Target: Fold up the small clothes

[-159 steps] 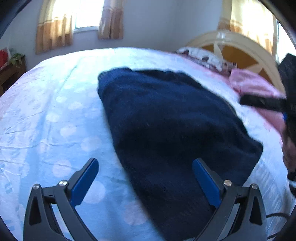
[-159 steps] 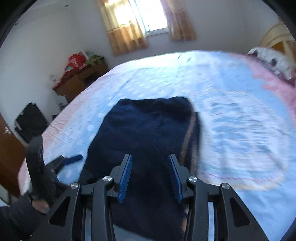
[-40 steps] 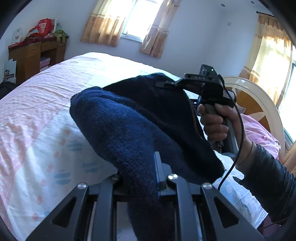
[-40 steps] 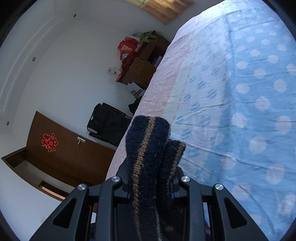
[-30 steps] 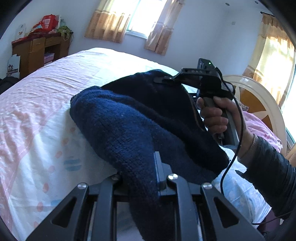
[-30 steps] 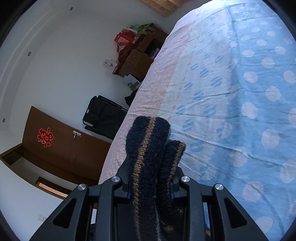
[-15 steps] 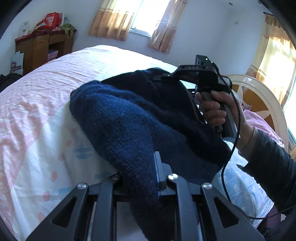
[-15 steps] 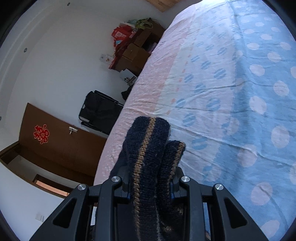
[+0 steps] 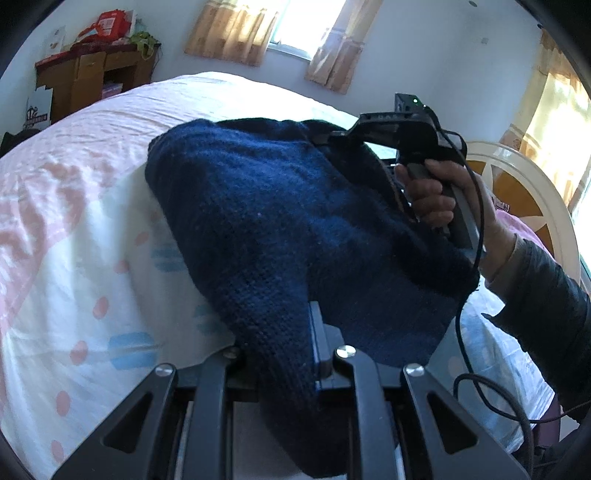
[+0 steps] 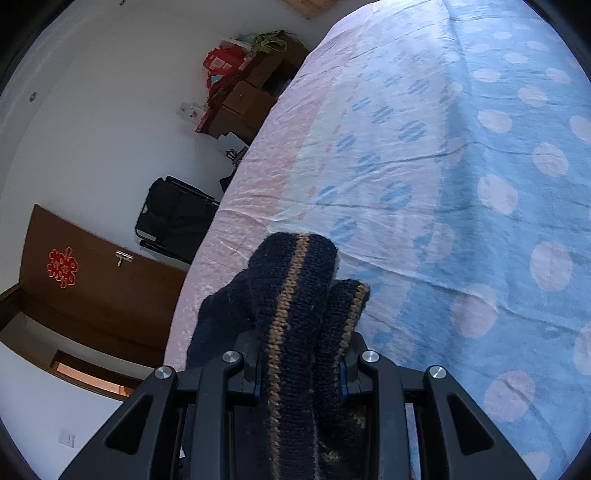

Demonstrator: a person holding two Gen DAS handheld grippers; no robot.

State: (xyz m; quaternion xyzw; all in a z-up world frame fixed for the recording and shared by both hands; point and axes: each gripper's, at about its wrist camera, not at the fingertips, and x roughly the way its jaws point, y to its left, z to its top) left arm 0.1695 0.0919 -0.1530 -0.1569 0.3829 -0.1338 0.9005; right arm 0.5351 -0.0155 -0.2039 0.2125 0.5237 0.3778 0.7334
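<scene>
In the left wrist view, a navy blue knitted sweater [image 9: 280, 221] fills the centre of the frame, bunched and draped over a bed. The left gripper [image 9: 284, 354], at the bottom centre, has its jaws closed tight on a fold of the sweater, with the knit spilling down over the black frame. At the upper right of the frame, the right gripper [image 9: 325, 138] reaches into the far edge of the sweater; its fingertips are hidden in the fabric. A bare hand [image 9: 443, 199] wraps its handle, and a dark sleeve and a black cable trail toward the lower right. The bed sheet [image 9: 74, 221] on the left is white and pink with pink and blue dots. A wooden cabinet [image 9: 88, 81] stands at the upper left, tan curtains [image 9: 232, 33] hang by a bright window at the top, and a cream headboard [image 9: 535, 192] curves at the right.

In the right wrist view, the right gripper [image 10: 299, 365] sits at the bottom centre, jaws pinched on a thick roll of the sweater [image 10: 291, 295]. This edge is dark navy with a tan stripe running along it, and it rises above the fingers. Behind it the blue sheet [image 10: 480, 147] with pale dots fills the right side. At the left are a brown door [image 10: 92, 280] with a red ornament, a black bag [image 10: 173, 214] against the white wall, and the cluttered cabinet [image 10: 247, 96] at the top.
</scene>
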